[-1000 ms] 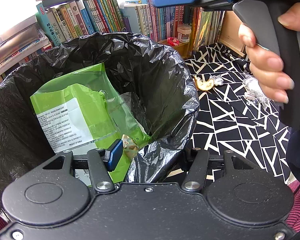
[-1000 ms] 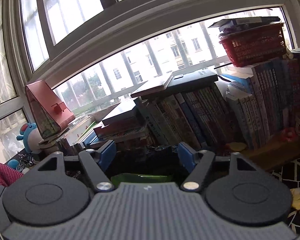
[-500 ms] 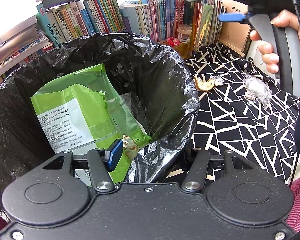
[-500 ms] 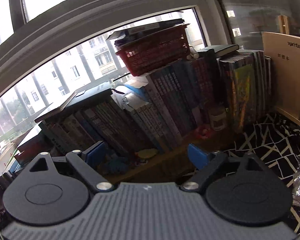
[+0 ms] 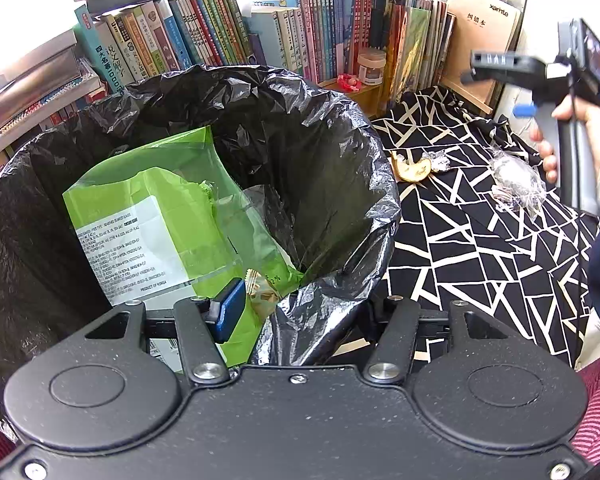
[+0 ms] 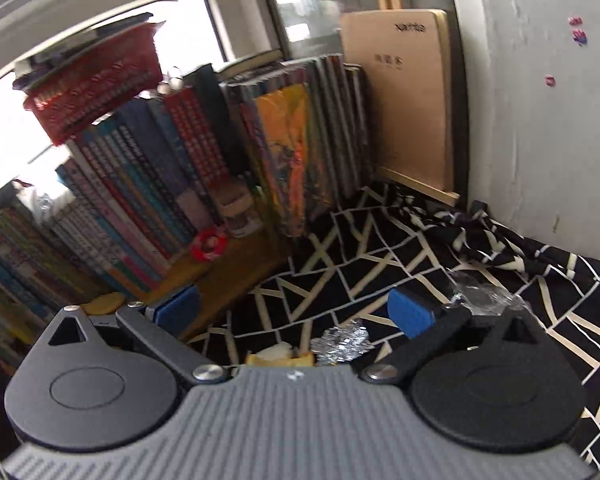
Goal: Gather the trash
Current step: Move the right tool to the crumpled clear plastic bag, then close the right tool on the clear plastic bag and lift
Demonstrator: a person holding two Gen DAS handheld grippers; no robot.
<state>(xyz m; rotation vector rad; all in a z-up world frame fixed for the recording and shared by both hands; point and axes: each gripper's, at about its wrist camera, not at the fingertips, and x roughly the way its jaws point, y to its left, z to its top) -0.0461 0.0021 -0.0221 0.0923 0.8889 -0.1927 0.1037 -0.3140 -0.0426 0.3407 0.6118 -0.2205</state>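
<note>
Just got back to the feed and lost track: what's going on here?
A person is collecting trash with a pair of tongs in each hand. The left tongs grip the rim of the black trash bag, which already contains a green wrapper. The right tongs are empty, with jaws opening, above the patterned cloth, where a yellow peel, a foil scrap and a clear wrapper remain.

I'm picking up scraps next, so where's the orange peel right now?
In the left wrist view the orange peel lies on the black-and-white cloth, just right of the bin bag, beside a foil wrapper.
</note>
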